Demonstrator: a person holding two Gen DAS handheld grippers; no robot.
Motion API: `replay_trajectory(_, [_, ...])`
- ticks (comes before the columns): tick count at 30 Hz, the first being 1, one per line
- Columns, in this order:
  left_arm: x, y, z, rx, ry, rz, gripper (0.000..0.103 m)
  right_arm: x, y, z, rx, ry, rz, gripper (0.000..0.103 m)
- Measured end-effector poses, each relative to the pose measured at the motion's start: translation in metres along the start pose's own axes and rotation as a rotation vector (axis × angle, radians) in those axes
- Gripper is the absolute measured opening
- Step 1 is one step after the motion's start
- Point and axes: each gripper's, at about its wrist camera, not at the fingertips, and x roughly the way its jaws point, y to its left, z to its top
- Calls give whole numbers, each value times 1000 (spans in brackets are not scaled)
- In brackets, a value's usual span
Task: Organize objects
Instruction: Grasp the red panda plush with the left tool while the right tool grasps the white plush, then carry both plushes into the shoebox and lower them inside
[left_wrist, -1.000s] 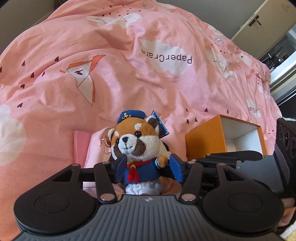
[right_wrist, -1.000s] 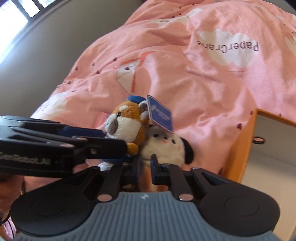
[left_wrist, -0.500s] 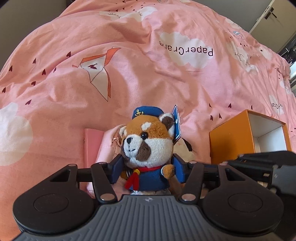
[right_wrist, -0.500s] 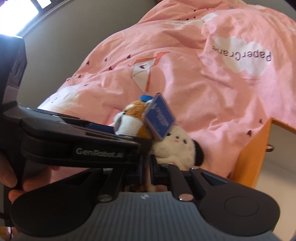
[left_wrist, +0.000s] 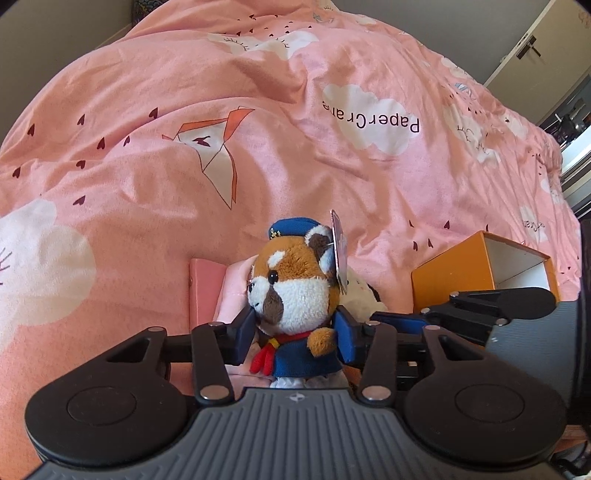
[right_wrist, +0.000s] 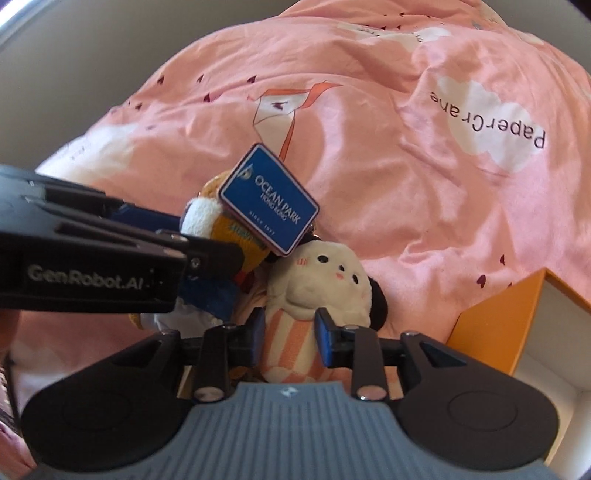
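Spreading over the bed, a pink duvet (left_wrist: 155, 192) reads "PaperCrane". An orange box (left_wrist: 452, 273), cut off at the frame edge, shows a white inside. The left gripper (left_wrist: 295, 334), its jaws just closing, clasps the red panda plush (left_wrist: 295, 291), whose blue tag (right_wrist: 269, 199) says "OCEAN PARK HONG KONG". The right gripper (right_wrist: 290, 334), jaws just opening, brackets the half-hidden cream plush (right_wrist: 321, 284); contact unclear.

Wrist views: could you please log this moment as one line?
left gripper: jaws just closed onto brown sailor-suited plush | right gripper: jaws just opened, straddling cream orange-checked plush
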Motion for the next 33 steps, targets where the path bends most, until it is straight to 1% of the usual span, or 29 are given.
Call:
replay_trajectory(1, [0, 2, 0, -6, -1, -10, 52, 3, 1, 1, -12, 6, -5, 45])
replay_trajectory(2, [0, 4, -1, -12, -2, -19, 52, 5, 3, 2, -24, 14, -10, 48])
replay_trajectory(4, [1, 6, -2, -16, -3, -32, 52, 13, 5, 5, -55, 29, -44, 55])
replay_trajectory(6, [0, 7, -2, -10, -5, -35, 52, 24, 2, 6, -70, 50, -90, 56])
replay_trajectory(7, [-1, 7, -3, -3, -7, -34, 52, 27, -1, 7, -58, 56, -79, 59])
replay_trajectory(8, [0, 7, -4, 0, -8, -35, 52, 28, -3, 8, -49, 57, -72, 59])
replay_trajectory(11, [3, 8, -4, -4, 1, -37, 52, 33, -1, 12, -70, 66, -79, 64])
replay_trajectory(15, [8, 12, -7, -22, 16, -37, 57, 41, -3, 12, -66, 80, -75, 71])
replay_trajectory(17, [8, 12, -8, -21, 15, -35, 60, 43, -7, 10, -40, 80, -58, 72])
replay_trajectory(18, [8, 11, -8, -15, 14, -33, 62, 42, -9, 8, -35, 73, -52, 70])
replay_trajectory(19, [8, 9, -8, -6, 15, -28, 64, 41, -9, 7, -30, 65, -49, 66])
replay_trajectory(20, [11, 6, -8, 12, 19, -23, 64, 39, -10, 5, -24, 57, -47, 65])
replay_trajectory(21, [13, 4, -9, 21, 20, -25, 63, 35, -9, 4, -25, 46, -48, 62])
replay_trajectory(22, [16, 3, -9, 19, 25, -38, 59, 31, -9, 3, -23, 32, -47, 61])
replay_trajectory(23, [16, 2, -8, 13, 24, -45, 58, 25, -9, 2, -21, 14, -46, 60])
replay_trajectory(25, [11, 2, -9, 4, 2, -63, 52, 14, -11, 0, -11, -17, -55, 59])
replay_trajectory(28, [-2, 2, -10, -4, -38, -95, 49, -4, -21, -4, 33, -58, -49, 59])
replay_trajectory(31, [-20, 2, -9, -28, -86, -107, 48, -25, -35, -5, 111, -110, 8, 59])
replay_trajectory(33, [-33, 3, -6, -56, -118, -131, 48, -41, -42, -5, 168, -146, 59, 59])
